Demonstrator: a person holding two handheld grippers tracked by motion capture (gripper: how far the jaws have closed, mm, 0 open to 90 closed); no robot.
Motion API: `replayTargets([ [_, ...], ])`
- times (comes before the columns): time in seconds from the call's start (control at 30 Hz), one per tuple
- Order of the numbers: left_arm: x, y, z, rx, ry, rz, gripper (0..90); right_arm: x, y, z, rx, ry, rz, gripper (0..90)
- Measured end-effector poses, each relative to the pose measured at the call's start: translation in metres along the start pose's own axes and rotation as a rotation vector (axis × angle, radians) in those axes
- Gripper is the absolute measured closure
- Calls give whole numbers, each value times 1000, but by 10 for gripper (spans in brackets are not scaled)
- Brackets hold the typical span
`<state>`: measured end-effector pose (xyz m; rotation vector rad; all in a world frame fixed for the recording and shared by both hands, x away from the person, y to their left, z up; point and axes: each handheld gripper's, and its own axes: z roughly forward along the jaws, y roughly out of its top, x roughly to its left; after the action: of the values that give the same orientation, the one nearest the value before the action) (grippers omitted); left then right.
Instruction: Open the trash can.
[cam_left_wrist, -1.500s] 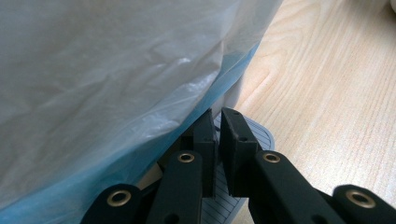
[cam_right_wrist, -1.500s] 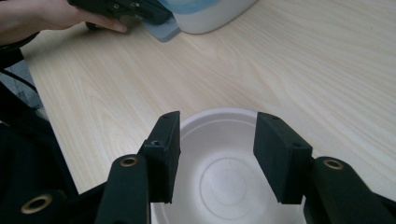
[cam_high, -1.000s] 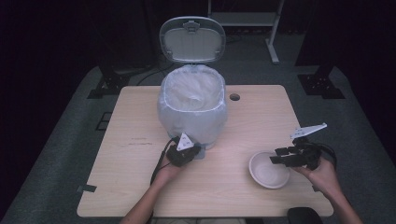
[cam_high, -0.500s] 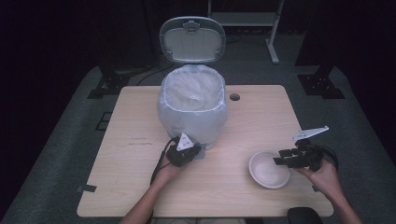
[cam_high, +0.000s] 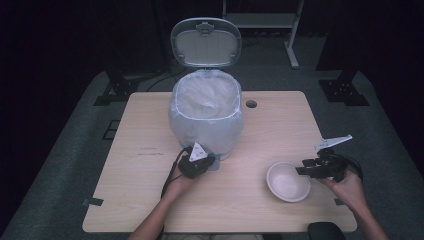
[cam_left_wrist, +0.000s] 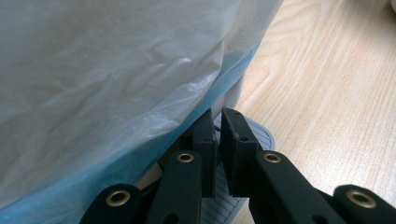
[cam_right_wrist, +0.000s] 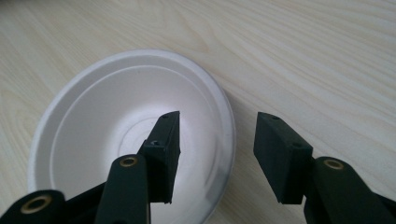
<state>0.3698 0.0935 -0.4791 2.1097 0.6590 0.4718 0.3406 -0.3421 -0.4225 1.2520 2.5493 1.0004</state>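
The step in hand looked like picking up the white bowl (cam_high: 288, 181), which sat at the near right of the surface (cam_high: 125, 150). The right gripper (cam_right_wrist: 217, 154) stood with its jaws half open astride the bowl's right rim, one inside, one outside, gripping nothing. The next move likely called for closing on that rim. The left gripper (cam_left_wrist: 217, 140), jaws all but shut with nothing between them, pressed on the pedal (cam_left_wrist: 261, 133) of the lined bin (cam_high: 206, 117), whose lid (cam_high: 206, 42) stood open. The pale wooden surface stood on grey carpet in a dark room.
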Motion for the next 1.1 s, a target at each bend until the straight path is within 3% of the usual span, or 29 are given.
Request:
replayTargets([
  [0.23,0,0,0,0,-3,-1,847,-5,-1,9,29,5,4,522],
  [0.63,0,0,0,1,-1,3,847,-6,5,23,78,46,-2,770],
  [0.9,0,0,0,0,0,-1,847,-8,8,18,49,118,39,809],
  [1.1,0,0,0,1,0,1,847,-7,11,14,29,141,58,817],
])
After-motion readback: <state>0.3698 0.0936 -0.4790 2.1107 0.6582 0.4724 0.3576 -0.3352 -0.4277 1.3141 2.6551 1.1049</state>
